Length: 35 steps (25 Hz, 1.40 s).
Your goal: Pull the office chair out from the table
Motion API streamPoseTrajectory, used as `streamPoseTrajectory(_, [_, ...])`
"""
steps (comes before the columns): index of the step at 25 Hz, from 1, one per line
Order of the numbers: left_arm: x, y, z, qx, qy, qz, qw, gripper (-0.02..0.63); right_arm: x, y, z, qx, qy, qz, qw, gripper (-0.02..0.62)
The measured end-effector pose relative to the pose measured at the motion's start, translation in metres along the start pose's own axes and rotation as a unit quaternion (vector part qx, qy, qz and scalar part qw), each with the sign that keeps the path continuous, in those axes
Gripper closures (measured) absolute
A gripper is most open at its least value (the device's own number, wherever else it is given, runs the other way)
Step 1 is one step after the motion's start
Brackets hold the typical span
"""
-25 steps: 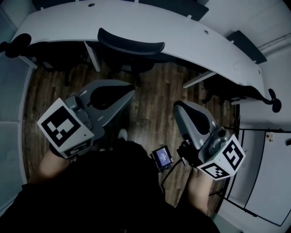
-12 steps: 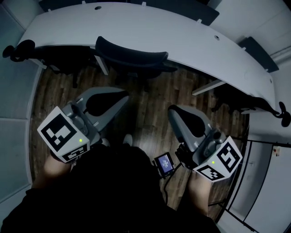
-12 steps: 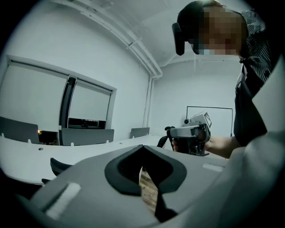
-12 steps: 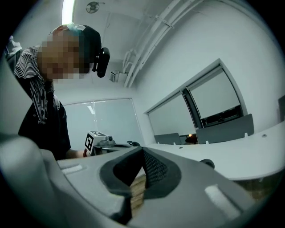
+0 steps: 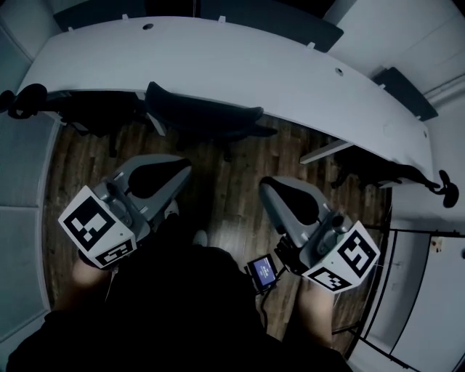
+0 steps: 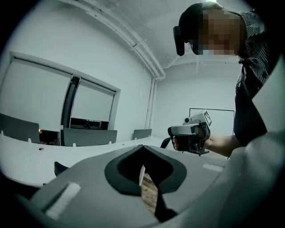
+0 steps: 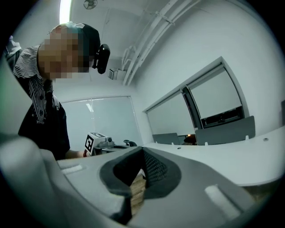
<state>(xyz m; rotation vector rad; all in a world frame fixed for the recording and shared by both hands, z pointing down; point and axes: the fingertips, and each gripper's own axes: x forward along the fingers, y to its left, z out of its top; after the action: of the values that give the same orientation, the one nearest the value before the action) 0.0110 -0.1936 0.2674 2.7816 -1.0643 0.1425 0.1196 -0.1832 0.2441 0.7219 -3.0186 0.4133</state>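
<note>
The black office chair (image 5: 203,112) stands tucked against the white curved table (image 5: 240,62), and only its curved backrest shows clearly. My left gripper (image 5: 185,168) is shut and empty over the wood floor, short of the chair and apart from it. Shut and empty too, my right gripper (image 5: 266,186) hangs to the right of the chair. In the left gripper view the closed jaws (image 6: 142,149) point along the table (image 6: 67,156), with the right gripper (image 6: 191,133) beyond them. The right gripper view shows its own closed jaws (image 7: 141,153) and the left gripper (image 7: 100,142).
Another black chair (image 5: 29,98) sits at the table's left end and one more (image 5: 429,178) at its right end. A small screen device (image 5: 261,270) hangs at my waist. Grey divider panels (image 5: 290,18) line the table's far side. Wood floor (image 5: 225,189) lies between me and the chair.
Both grippers have drawn down in the head view, closer to my body, still shut. Table and chair sit a little lower in that view. The chair stays tucked at the table.
</note>
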Motion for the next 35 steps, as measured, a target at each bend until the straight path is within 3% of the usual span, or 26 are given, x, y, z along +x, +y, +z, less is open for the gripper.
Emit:
streamPoseTrajectory(8, [0.025, 0.042, 0.046, 0.045, -0.029, -0.036, 0.9979, 0.601, 0.039, -0.020, 0.035, -0.027, -0.004, -0.026, 0.999, 0.594])
streamPoseTrajectory(12, [0.026, 0.091, 0.050, -0.018, -0.050, -0.041, 0.9978, 0.601, 0.072, -0.037, 0.047, -0.035, -0.004, -0.040, 0.999, 0.594])
streamPoseTrajectory(15, [0.029, 0.124, 0.050, -0.009, -0.042, -0.045, 0.9981, 0.601, 0.101, -0.048, 0.058, -0.042, -0.006, -0.048, 0.998, 0.594])
streamPoseTrajectory(27, [0.028, 0.135, 0.051, 0.036, -0.035, -0.131, 0.9901, 0.601, 0.116, -0.062, 0.057, -0.048, 0.032, -0.098, 0.994, 0.594])
streamPoseTrajectory(35, [0.025, 0.141, 0.034, 0.063, 0.003, -0.189, 0.9799, 0.601, 0.137, -0.060, 0.052, -0.057, 0.053, -0.120, 0.990, 0.594])
